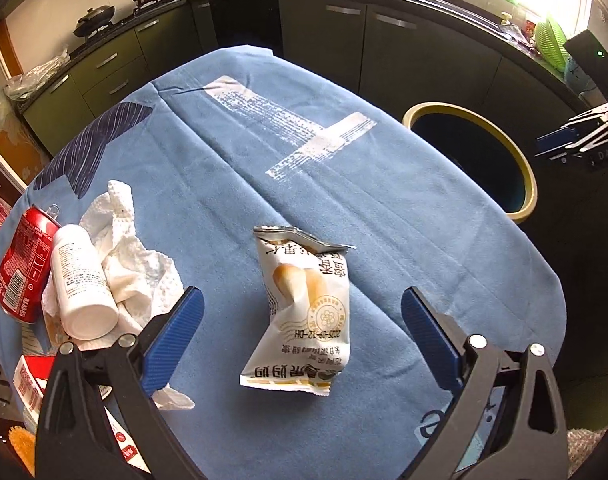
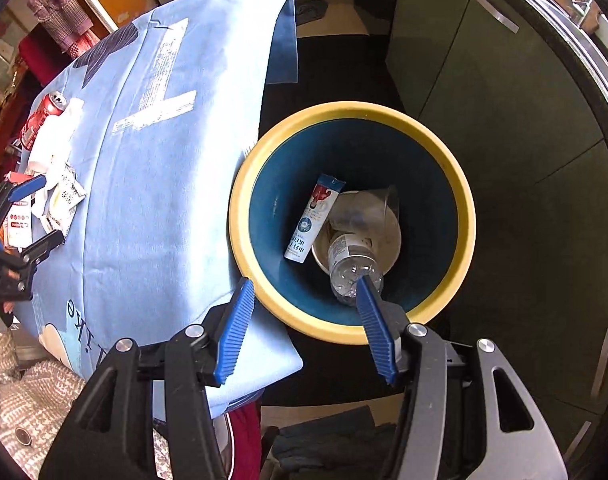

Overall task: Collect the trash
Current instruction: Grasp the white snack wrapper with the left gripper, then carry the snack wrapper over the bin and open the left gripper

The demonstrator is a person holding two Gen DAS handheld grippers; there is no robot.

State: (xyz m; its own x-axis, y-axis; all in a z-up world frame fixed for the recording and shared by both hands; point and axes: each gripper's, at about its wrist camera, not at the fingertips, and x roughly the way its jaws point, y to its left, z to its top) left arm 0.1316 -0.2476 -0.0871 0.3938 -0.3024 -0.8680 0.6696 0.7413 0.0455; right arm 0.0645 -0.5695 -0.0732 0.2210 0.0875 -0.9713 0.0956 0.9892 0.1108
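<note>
A crumpled white snack wrapper (image 1: 302, 312) lies on the blue tablecloth (image 1: 264, 160), between the open jaws of my left gripper (image 1: 302, 304), which hovers around it without touching. At the left lie a red soda can (image 1: 22, 264), a white bottle (image 1: 82, 284) and a crumpled paper towel (image 1: 132, 264). My right gripper (image 2: 306, 284) is open and empty above the near rim of the yellow-rimmed blue bin (image 2: 352, 112). Inside the bin lie a clear plastic bottle (image 2: 350, 264), a toothpaste tube (image 2: 310, 220) and a paper cup (image 2: 384, 224).
The bin (image 1: 532, 184) stands on the floor off the table's right edge. A red and white box (image 1: 28, 384) lies at the table's near left corner. Dark kitchen cabinets (image 1: 324, 36) run behind. The left gripper shows in the right wrist view (image 2: 28, 208).
</note>
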